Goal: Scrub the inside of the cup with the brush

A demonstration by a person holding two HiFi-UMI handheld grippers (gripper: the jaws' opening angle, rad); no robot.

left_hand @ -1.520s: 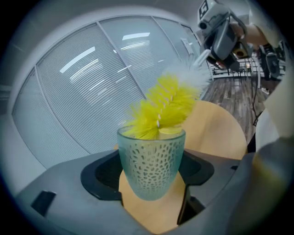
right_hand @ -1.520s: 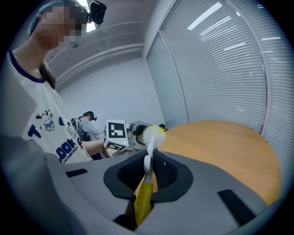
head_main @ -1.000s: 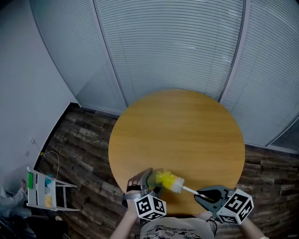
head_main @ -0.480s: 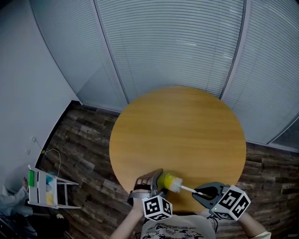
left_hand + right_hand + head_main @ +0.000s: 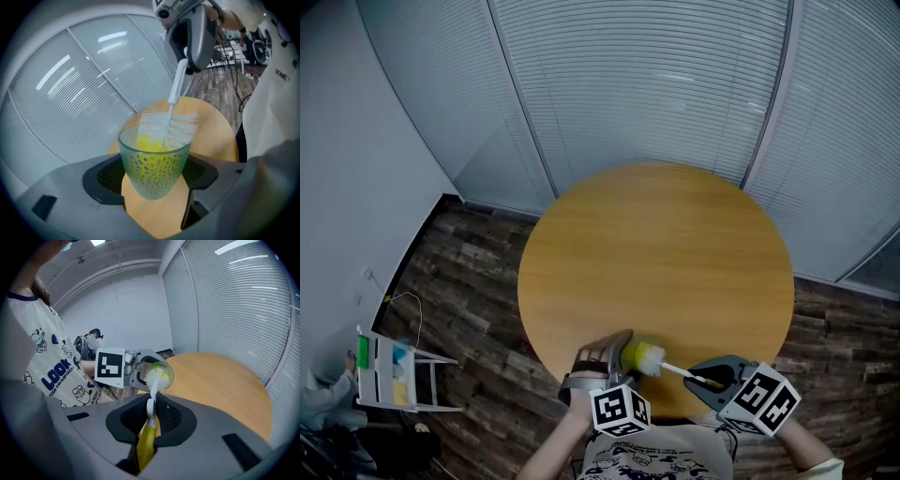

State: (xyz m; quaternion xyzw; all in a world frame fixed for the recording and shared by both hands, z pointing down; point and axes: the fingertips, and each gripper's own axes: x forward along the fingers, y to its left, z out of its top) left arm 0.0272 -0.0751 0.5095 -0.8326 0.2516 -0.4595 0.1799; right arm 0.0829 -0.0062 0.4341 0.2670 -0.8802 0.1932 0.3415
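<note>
Readable print: "LOOK" on the person's shirt (image 5: pixel 58 373), beside the left gripper's marker cube (image 5: pixel 110 368).

Left gripper (image 5: pixel 157 187): jaws spread wide and clamped on one green dimpled cup (image 5: pixel 155 164), whose mouth faces the right gripper.

Right gripper (image 5: pixel 150 425): jaws pinched on the yellow handle of one brush (image 5: pixel 151 397). The white bristles sit in the cup's mouth.

Each gripper carries one cube.

The near rim of the one round table (image 5: pixel 656 244) lies below both grippers, and its wooden top extends ahead of them.

The left gripper (image 5: pixel 157 187) clamps a green cup (image 5: pixel 154 164) — the white-and-yellow brush (image 5: pixel 165 129) sits inside, above the table (image 5: pixel 211 136).
</note>
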